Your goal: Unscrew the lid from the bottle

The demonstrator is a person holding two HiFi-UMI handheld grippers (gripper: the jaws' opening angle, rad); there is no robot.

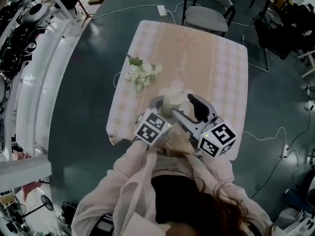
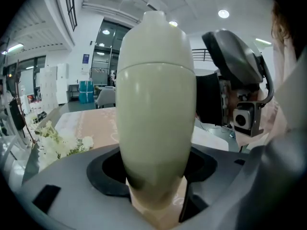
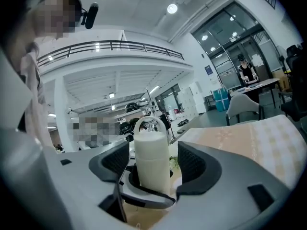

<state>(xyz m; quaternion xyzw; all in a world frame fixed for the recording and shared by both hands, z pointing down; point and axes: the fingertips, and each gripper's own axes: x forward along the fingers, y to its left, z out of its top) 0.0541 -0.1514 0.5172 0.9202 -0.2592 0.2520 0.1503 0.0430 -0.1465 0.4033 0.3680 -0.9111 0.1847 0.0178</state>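
A cream-white bottle [image 1: 173, 98] stands upright over the near part of the table. My left gripper [image 1: 166, 107] is shut on its lower body. In the left gripper view the bottle [image 2: 156, 128] fills the space between the pads, and its domed lid [image 2: 154, 37] sits on top above a seam. My right gripper [image 1: 186, 108] is just right of the bottle and stands open. Seen from the right gripper view, the bottle [image 3: 152, 169] and its lid [image 3: 150, 134] with a loop handle stand between the right gripper's [image 3: 152, 164] pads, with a gap on each side.
The table [image 1: 221, 68] wears a pink checked cloth. A bunch of white flowers [image 1: 141, 75] lies at its left, beyond the bottle. A grey chair [image 1: 206, 14] stands at the far side. A power strip [image 1: 161, 10] and cables lie on the dark floor.
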